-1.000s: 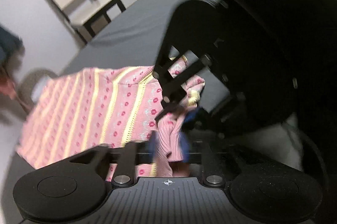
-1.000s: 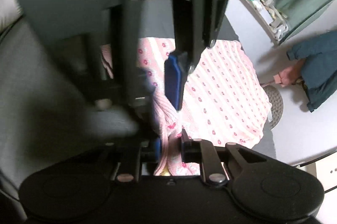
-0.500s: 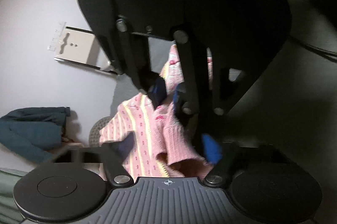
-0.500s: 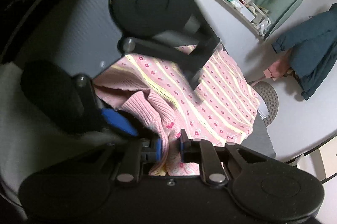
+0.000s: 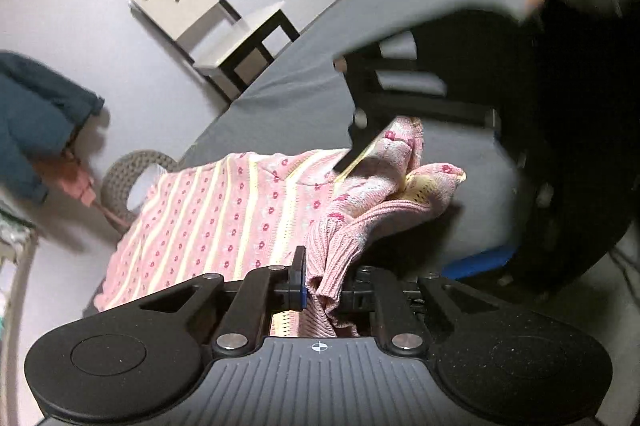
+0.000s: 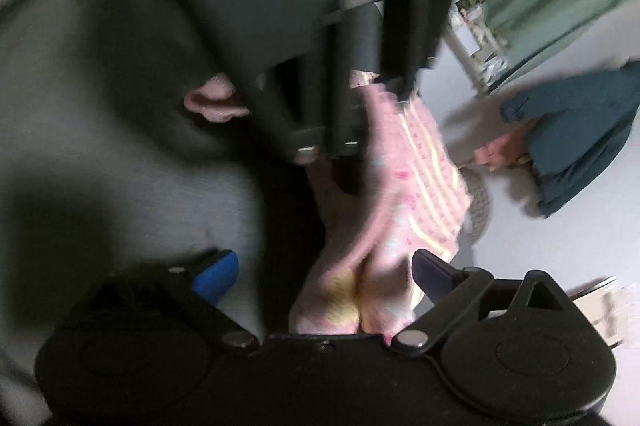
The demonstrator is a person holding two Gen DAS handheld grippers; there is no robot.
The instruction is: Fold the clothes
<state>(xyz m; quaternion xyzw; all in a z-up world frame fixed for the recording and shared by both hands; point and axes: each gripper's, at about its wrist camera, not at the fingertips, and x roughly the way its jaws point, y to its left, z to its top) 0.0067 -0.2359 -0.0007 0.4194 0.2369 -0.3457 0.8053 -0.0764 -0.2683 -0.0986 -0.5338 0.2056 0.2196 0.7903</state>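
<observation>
A: The left wrist view shows the left gripper (image 5: 322, 284) clenched on a ribbed cuff of the pink sweater (image 5: 224, 218), which lies on the grey bed (image 5: 288, 105).

B: The right wrist view, blurred, shows what the other hides: the right gripper (image 6: 324, 268) is spread wide, and a sweater fold lies loose between its fingers (image 6: 434, 272).

A: Only the left view shows the chair (image 5: 224, 29), far left.

Left gripper (image 5: 324, 284) nearly closed, fingers pinching pink knit at 6 o'clock, right gripper (image 6: 324, 272) spread wide (blue pads well apart), its dark body looming at 3 o'clock in the left view
</observation>
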